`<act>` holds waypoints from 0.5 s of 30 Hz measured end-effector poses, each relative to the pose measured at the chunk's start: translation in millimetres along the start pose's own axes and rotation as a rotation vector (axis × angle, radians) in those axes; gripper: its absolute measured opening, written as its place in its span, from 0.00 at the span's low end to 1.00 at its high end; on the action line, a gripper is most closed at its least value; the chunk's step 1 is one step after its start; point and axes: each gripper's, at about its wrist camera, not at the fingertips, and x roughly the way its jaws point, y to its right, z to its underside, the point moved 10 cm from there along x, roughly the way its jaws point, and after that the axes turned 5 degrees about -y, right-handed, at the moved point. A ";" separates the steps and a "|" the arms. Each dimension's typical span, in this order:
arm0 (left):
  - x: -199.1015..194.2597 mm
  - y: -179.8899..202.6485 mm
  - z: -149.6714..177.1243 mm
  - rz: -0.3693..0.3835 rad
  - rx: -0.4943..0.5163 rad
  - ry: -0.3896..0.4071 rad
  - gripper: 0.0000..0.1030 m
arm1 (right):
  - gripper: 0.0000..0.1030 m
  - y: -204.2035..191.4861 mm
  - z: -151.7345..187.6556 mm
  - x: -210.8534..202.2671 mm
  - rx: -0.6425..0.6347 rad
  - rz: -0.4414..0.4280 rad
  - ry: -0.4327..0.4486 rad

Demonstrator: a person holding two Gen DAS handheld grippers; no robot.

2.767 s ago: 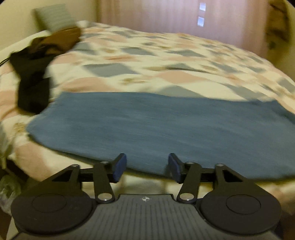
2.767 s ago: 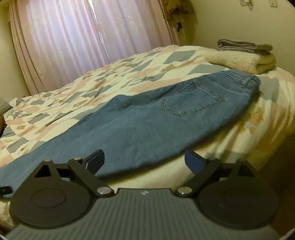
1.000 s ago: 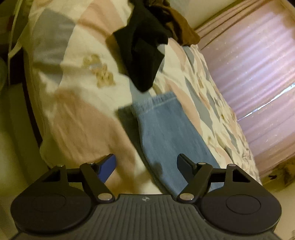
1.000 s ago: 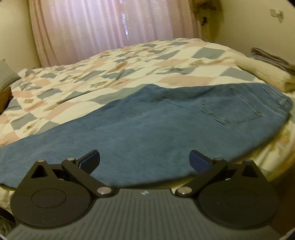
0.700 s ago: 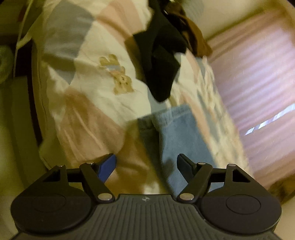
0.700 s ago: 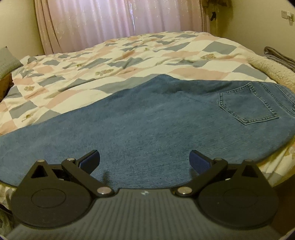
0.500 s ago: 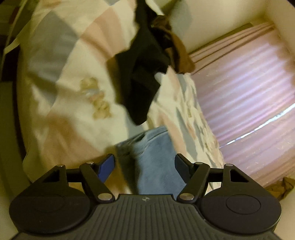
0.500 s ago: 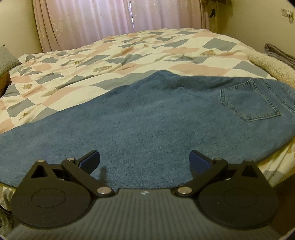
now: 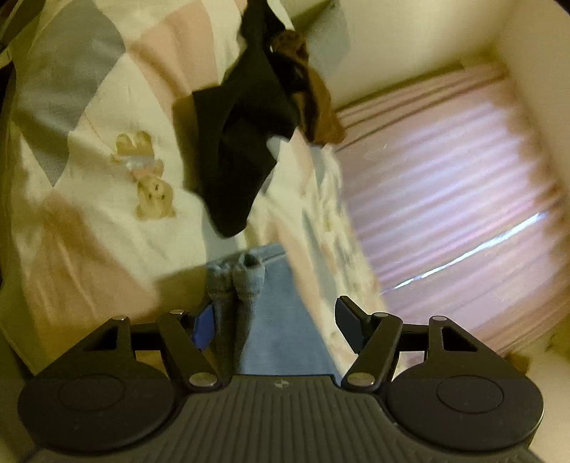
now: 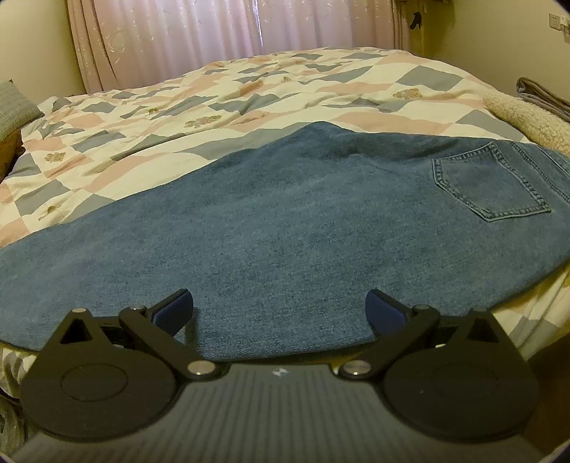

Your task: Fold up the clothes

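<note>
Blue jeans (image 10: 285,228) lie flat along the near edge of a bed with a patchwork quilt (image 10: 249,96), back pocket (image 10: 491,181) at the right. My right gripper (image 10: 279,310) is open, its fingers low over the jeans' near edge at mid-leg. In the left wrist view the jeans' leg end (image 9: 249,285) reaches between the fingers of my left gripper (image 9: 276,327), which is open; the bunched hem (image 9: 237,277) rises beside the left pad (image 9: 205,327).
A black garment (image 9: 242,142) and a brown one (image 9: 313,107) lie piled on the quilt beyond the leg end. Folded towels (image 10: 534,110) sit at the bed's right end. Pink curtains (image 10: 231,32) hang behind the bed.
My left gripper swung round to the jeans' leg end and moved in, so the hem now sits between its fingers. My right gripper drifted left and closer over the jeans, still open.
</note>
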 end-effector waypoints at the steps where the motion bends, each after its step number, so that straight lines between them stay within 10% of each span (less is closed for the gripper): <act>1: 4.8 -8.4 2.5 -0.021 -0.016 -0.010 0.61 | 0.99 0.4 0.5 0.5 0.001 0.001 -0.001; 10: 33.1 -0.7 3.3 -0.020 0.020 -0.002 0.60 | 0.99 -0.5 -0.1 5.0 -0.005 0.002 -0.003; 15: 33.9 3.8 8.0 -0.087 0.084 0.017 0.06 | 0.99 5.8 -0.2 1.6 0.016 -0.007 0.007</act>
